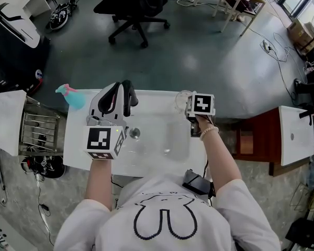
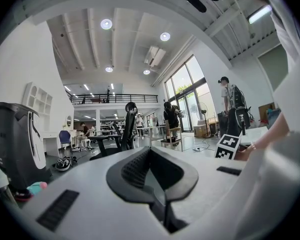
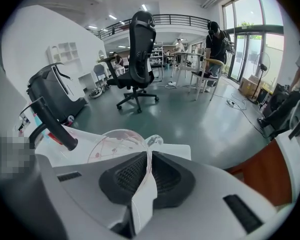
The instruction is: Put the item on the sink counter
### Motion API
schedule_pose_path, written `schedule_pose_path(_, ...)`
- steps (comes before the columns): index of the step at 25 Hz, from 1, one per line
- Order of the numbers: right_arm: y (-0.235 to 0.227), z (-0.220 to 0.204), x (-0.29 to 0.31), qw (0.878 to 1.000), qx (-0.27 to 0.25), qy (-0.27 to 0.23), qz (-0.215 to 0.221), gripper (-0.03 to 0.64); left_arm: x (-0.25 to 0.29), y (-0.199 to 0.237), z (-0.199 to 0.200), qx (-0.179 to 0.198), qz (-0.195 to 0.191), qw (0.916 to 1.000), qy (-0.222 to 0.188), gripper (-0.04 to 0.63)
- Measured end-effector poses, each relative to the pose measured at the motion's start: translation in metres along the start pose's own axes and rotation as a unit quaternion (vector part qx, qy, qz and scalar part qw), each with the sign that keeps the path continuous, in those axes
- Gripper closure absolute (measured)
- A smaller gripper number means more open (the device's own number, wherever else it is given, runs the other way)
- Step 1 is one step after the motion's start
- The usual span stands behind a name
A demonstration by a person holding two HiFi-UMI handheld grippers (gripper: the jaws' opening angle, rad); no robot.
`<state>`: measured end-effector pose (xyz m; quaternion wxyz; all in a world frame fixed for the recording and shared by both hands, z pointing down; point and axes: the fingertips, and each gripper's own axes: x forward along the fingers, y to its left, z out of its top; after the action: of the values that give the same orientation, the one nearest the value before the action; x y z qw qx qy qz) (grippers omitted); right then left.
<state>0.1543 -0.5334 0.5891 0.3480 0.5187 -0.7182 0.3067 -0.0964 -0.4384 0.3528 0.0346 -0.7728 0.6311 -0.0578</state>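
Note:
A clear cup (image 1: 181, 100) with red markings sits low at the far right corner of the white sink counter (image 1: 77, 140). My right gripper (image 1: 189, 109) slants down onto it. In the right gripper view the gripper (image 3: 149, 156) is shut on the rim wall of the cup (image 3: 115, 143), beside the counter's far edge (image 3: 176, 151). Whether the cup rests on the counter I cannot tell. My left gripper (image 1: 121, 86) is held level over the left side of the basin; its tips (image 2: 150, 151) meet with nothing between them.
The basin's drain (image 1: 135, 134) lies between the two hands. A teal spray bottle (image 1: 72, 97) stands at the counter's far left corner, a metal dish rack (image 1: 39, 129) to its left. A red-brown cabinet (image 1: 257, 140) stands right of the sink and an office chair (image 1: 134, 8) beyond.

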Motion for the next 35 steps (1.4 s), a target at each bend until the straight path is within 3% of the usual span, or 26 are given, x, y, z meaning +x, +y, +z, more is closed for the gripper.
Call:
schedule_pose_path(7, -0.001, 0.003, -0.002, 1.000, 0.019, -0.020, 0.012, 0.556, -0.006, -0.006, 0.005, 0.004, -0.002, 1.0000, -0.002, 0.584)
schedule_pose_path(9, 0.003, 0.005, -0.003, 0.999, 0.032, -0.032, 0.029, 0.426, -0.008, -0.010, 0.005, 0.006, -0.007, 1.0000, -0.002, 0.584)
schedule_pose_path(13, 0.007, 0.005, -0.009, 0.996, 0.047, -0.052, 0.047, 0.339, -0.012, -0.019, 0.002, 0.008, -0.020, 0.9998, -0.002, 0.584)
schedule_pose_path(26, 0.013, 0.006, -0.075, 0.988, 0.039, -0.137, 0.052, 0.334, -0.027, -0.039, 0.016, 0.011, -0.066, 0.9974, -0.025, 0.584)
schedule_pose_path(35, 0.019, -0.001, -0.139, 0.975, 0.028, -0.217, 0.037, 0.341, -0.040, -0.045, 0.024, 0.009, -0.096, 0.9946, -0.040, 0.584)
